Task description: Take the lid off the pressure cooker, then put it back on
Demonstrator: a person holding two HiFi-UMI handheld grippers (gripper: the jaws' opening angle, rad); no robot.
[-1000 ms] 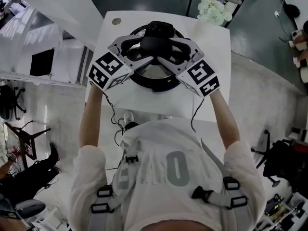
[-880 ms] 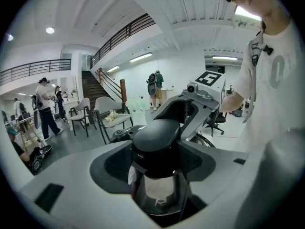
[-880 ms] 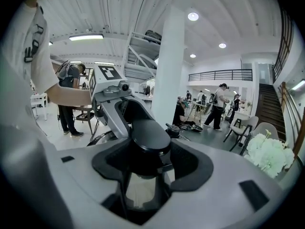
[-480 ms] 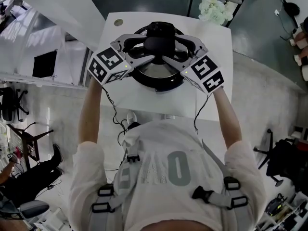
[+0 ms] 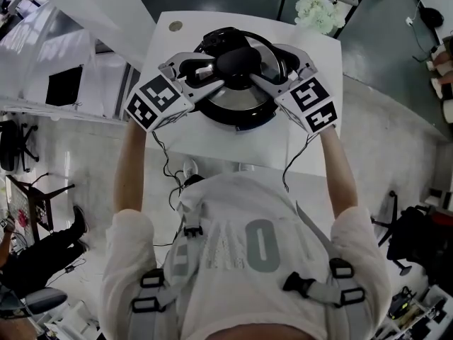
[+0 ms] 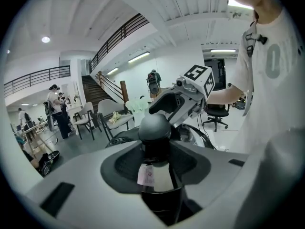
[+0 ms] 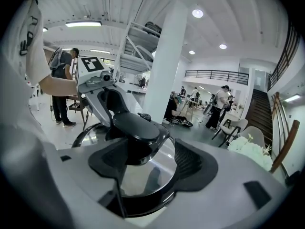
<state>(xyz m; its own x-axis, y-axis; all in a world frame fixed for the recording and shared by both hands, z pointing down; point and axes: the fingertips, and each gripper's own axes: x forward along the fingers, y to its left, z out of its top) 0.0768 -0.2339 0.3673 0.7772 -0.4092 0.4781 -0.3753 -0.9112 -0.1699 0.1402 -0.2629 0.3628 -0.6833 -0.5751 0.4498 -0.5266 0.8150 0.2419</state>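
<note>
The left tool (image 6: 156, 151) is clenched on the black knob (image 6: 154, 127) at the lid's centre, its jaws having just been closing onto the knob's neck. The right tool (image 7: 148, 161) comes in from the opposite side. Its jaws have just been opening and now stand released, with the knob between them but the far pad clear of it.

Under both tools the steel lid (image 5: 237, 101) appears to sit on the pressure cooker (image 5: 237, 124), mid-way across the white table (image 5: 212, 147). Flowers (image 5: 317, 13) stand well beyond.

The lid looks stiff and fairly heavy, and its polished dome is probably too slippery to pinch. The knob is the sensible hold, gripped low at the neck. The lid will likely need a twist to unlock before it lifts, and should be kept level.
</note>
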